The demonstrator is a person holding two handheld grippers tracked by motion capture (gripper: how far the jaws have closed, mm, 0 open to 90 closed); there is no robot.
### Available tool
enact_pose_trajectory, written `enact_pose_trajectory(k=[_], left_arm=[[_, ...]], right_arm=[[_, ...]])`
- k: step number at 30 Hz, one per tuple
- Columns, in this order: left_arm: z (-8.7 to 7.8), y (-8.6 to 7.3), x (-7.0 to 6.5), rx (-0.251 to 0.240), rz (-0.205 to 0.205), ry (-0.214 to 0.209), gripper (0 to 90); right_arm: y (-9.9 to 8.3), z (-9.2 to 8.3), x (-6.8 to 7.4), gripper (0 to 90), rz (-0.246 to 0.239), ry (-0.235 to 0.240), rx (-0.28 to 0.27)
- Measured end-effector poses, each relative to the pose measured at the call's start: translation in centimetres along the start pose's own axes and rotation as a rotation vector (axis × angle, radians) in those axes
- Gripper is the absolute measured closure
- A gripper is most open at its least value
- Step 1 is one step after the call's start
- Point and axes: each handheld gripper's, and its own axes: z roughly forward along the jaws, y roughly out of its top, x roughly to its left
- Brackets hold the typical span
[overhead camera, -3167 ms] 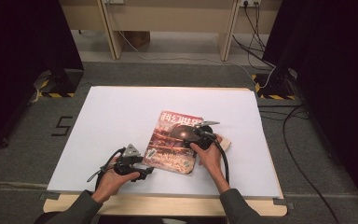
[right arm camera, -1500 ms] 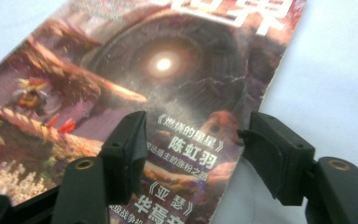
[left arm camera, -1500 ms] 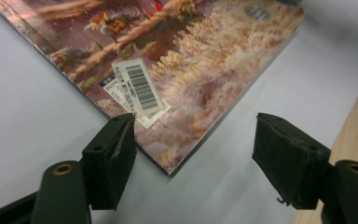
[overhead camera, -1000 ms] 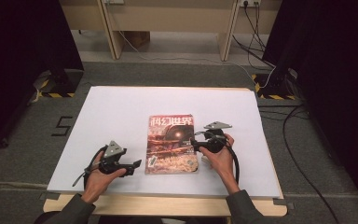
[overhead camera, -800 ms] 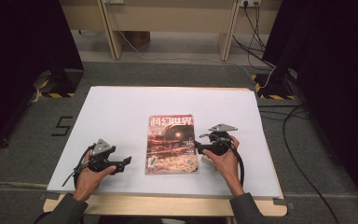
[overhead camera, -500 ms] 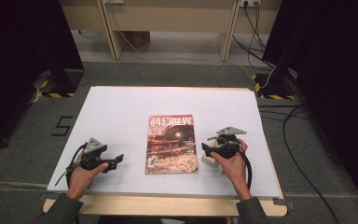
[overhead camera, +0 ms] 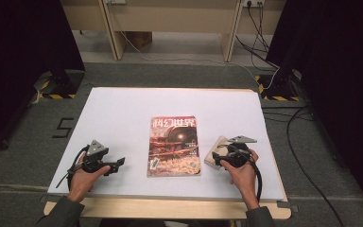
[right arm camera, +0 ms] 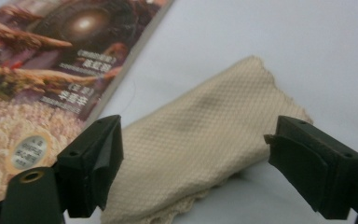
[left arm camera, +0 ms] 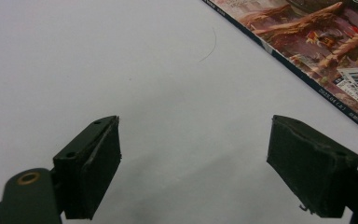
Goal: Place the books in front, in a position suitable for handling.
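Note:
A magazine [overhead camera: 174, 146] with a red-brown cover lies flat and closed at the middle of the white table top [overhead camera: 123, 109]. Right of it lies a folded beige cloth [overhead camera: 216, 144]. My left gripper [overhead camera: 118, 163] rests near the front left, pointing toward the magazine, a gap of bare table between them. In the left gripper view my left gripper [left arm camera: 196, 135] stands open over bare white surface, the magazine [left arm camera: 326, 42] at upper right. My right gripper [overhead camera: 222, 155] sits at the cloth. In the right gripper view my right gripper [right arm camera: 198, 128] is open with the cloth [right arm camera: 214, 102] between its jaws, the magazine [right arm camera: 42, 60] to the left.
The table's wooden front edge [overhead camera: 170, 208] runs just below the hands. Grey floor surrounds the table, with a marked "5" [overhead camera: 62, 127] at left and cables [overhead camera: 307, 142] at right. Dark curtains hang on both sides.
Both hands have drawn away from the magazine, the left gripper sliding left and the right gripper sliding right onto the cloth. The magazine, earlier tilted under the grippers, now lies straight.

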Motion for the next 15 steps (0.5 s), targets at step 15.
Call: enact_pose_trajectory(k=[15], left_arm=[[0.4,0.0,-0.3,0.011,0.015,-0.021,16.6]], right_arm=[[-0.8,1.4,-0.3,17.6,0.117,-0.011,0.03]])
